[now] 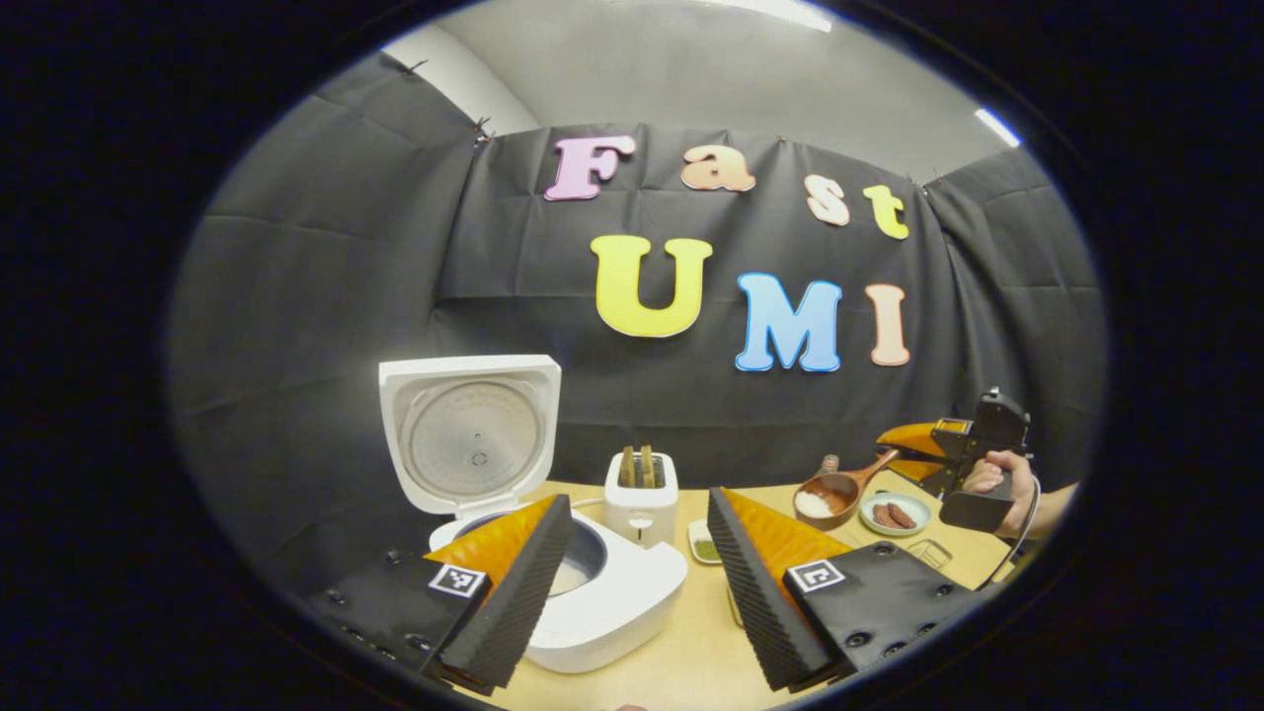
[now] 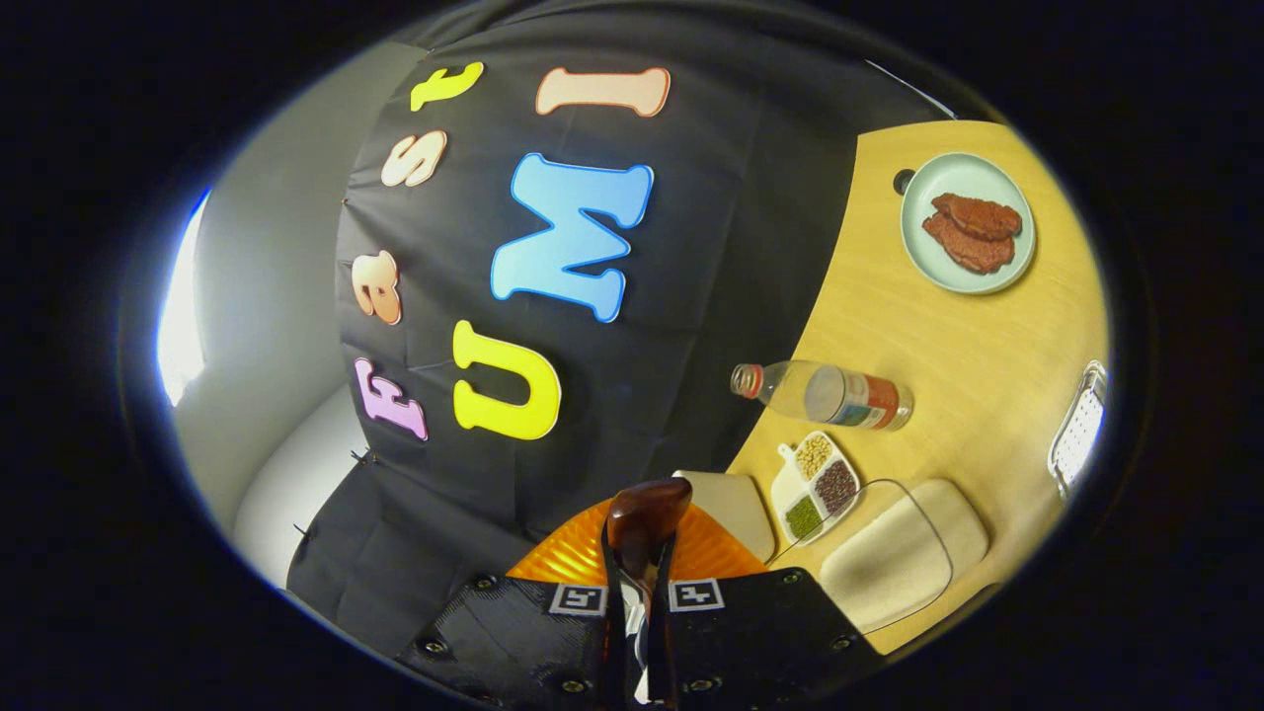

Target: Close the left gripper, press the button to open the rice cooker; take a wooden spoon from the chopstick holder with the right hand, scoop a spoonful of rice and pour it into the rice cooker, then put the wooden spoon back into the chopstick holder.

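Carrying rice: right gripper [image 2: 637,583] is clamped on the wooden spoon [image 1: 837,490] handle, loaded bowl far right above the table [image 1: 691,652]. Spoon is light and stiff, but loose grains spill if tilted; grip near the handle end. Left gripper [image 1: 640,573] fingers apart. Rice cooker [image 1: 553,583] sits near left, lid up. Smooth wood tabletop, cloth-walled booth.
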A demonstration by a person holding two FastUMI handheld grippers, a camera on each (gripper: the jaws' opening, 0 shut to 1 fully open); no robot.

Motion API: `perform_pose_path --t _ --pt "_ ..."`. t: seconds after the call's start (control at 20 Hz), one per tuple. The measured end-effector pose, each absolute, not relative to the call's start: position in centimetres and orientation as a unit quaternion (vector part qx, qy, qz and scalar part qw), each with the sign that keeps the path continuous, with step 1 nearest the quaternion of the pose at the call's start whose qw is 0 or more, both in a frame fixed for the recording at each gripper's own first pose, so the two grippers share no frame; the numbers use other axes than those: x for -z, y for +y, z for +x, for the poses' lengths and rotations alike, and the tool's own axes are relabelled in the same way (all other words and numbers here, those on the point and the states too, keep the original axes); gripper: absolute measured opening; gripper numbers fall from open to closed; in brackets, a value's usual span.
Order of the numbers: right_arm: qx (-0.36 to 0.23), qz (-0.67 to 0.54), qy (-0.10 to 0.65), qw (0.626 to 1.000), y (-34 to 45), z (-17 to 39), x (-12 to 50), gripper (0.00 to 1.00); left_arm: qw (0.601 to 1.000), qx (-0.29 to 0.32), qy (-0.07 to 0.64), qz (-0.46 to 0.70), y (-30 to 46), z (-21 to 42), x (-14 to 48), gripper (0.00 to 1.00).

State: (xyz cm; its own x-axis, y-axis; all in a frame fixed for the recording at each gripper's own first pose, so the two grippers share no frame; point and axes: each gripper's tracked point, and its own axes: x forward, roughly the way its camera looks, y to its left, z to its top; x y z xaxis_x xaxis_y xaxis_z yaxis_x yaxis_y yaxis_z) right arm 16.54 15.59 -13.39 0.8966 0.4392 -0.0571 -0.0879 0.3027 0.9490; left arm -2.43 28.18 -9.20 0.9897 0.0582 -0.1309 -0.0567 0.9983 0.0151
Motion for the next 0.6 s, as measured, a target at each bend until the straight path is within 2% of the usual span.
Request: perform_pose_path --t 0.4,0.45,0.5,0.6 --pt "-0.237 0.547 0.174 0.784 24.8 17.9 10.1 0.09 0.998 -0.041 0.051 0.004 31.1 -4.1 9.0 0.95" --pt "-0.243 0.543 0.176 0.784 25.8 18.1 9.9 0.08 0.998 -0.043 0.05 0.004 31.6 -4.3 9.0 0.99" --pt "-0.249 0.537 0.179 0.786 26.9 18.4 9.8 0.08 0.998 -0.044 0.048 0.002 32.1 -4.4 9.1 0.95" --pt "-0.262 0.522 0.186 0.79 29.4 18.8 9.5 0.08 0.998 -0.048 0.047 0.0 33.0 -4.8 9.0 0.99"
